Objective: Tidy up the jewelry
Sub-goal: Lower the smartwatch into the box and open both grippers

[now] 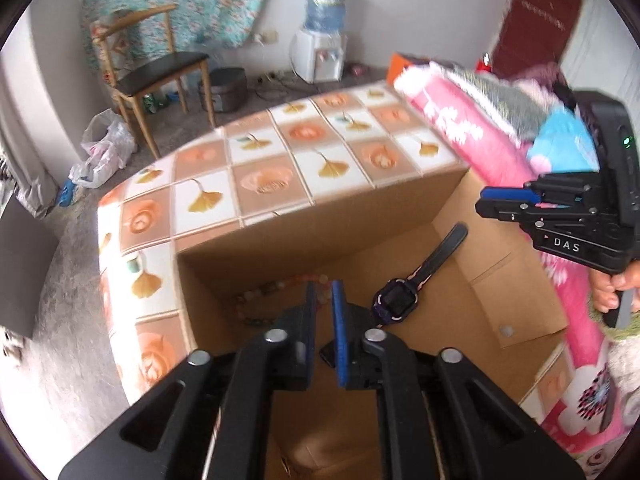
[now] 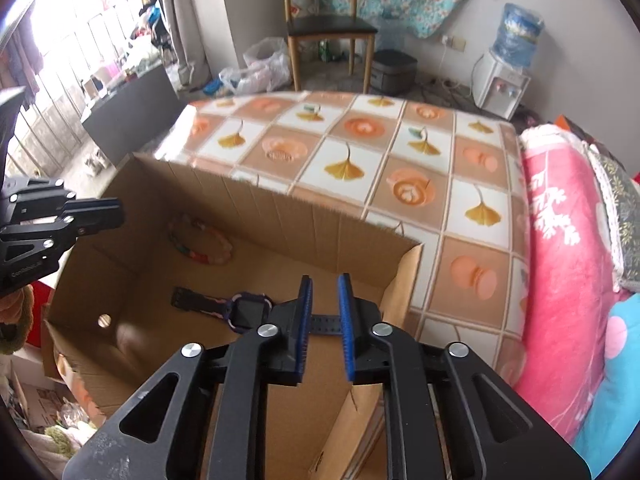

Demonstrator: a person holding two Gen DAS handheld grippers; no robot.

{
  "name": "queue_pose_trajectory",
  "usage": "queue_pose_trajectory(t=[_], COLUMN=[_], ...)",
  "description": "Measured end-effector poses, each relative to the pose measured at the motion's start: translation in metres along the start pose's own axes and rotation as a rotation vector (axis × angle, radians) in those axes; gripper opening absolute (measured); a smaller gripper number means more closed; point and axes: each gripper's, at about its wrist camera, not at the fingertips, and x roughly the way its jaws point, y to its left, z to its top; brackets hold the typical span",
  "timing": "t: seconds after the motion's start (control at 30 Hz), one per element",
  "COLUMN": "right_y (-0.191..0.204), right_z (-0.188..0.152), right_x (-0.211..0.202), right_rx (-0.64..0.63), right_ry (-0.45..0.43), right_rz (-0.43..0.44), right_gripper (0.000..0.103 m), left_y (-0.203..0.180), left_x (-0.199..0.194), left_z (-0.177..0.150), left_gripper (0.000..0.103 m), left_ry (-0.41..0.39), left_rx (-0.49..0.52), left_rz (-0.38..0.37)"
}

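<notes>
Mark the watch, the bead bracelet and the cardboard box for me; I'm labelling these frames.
watch [image 2: 244,311]: right wrist view, on its dark face.
bead bracelet [image 2: 200,256]: right wrist view, on the near beads.
cardboard box [image 2: 320,220]: right wrist view, on the far wall.

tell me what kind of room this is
Most likely a lived-in room of a home, not a workshop. A table with a patterned tablecloth stands by a wooden chair and a water dispenser, with folded blankets piled alongside. A cardboard box holds the jewelry.
</notes>
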Motion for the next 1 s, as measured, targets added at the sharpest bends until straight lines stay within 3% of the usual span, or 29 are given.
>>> queue_pose_trajectory(t=[0.13, 0.2, 0.3, 0.5, 0.7, 0.8, 1.0], right_y=[0.007, 0.017, 0.036, 0.052, 0.054, 0.051, 0.029], right_z=[0.008, 0.011, 0.009, 0.000, -0.009, -0.011, -0.007], right_x=[-0.010, -0.002, 0.027, 0.083, 0.121, 0.134, 0.149], right_rx=[0.021, 0.012, 0.017, 0.075, 0.165, 0.234, 0.456], right_ry=[0.027, 0.082, 0.216, 0.441, 0.609, 0.630, 0.573], right_rz=[0.136, 0.199, 0.286, 0.311, 0.325, 0.333, 0.445], right_gripper=[0.034, 0.047, 0.050, 0.055, 0.055, 0.055, 0.057], left_y=[0.009, 0.014, 0.020, 0.024, 0.021, 0.019, 0.018], left_x=[-0.043, -0.061, -0.079, -0.062, -0.042, -0.038, -0.040], left_z=[-0.021, -0.036, -0.062, -0.110, -0.124, -0.126, -0.127], left_gripper=[0.040, 0.052, 0.064, 0.067, 0.067, 0.067, 0.067], left_ry=[-0.107, -0.162, -0.220, -0.184, -0.164, -0.169, -0.181], left_rx=[-0.040, -0.068, -0.119, -0.195, -0.195, -0.186, -0.176], left_rz=[0.036, 0.054, 0.088, 0.091, 0.107, 0.106, 0.093])
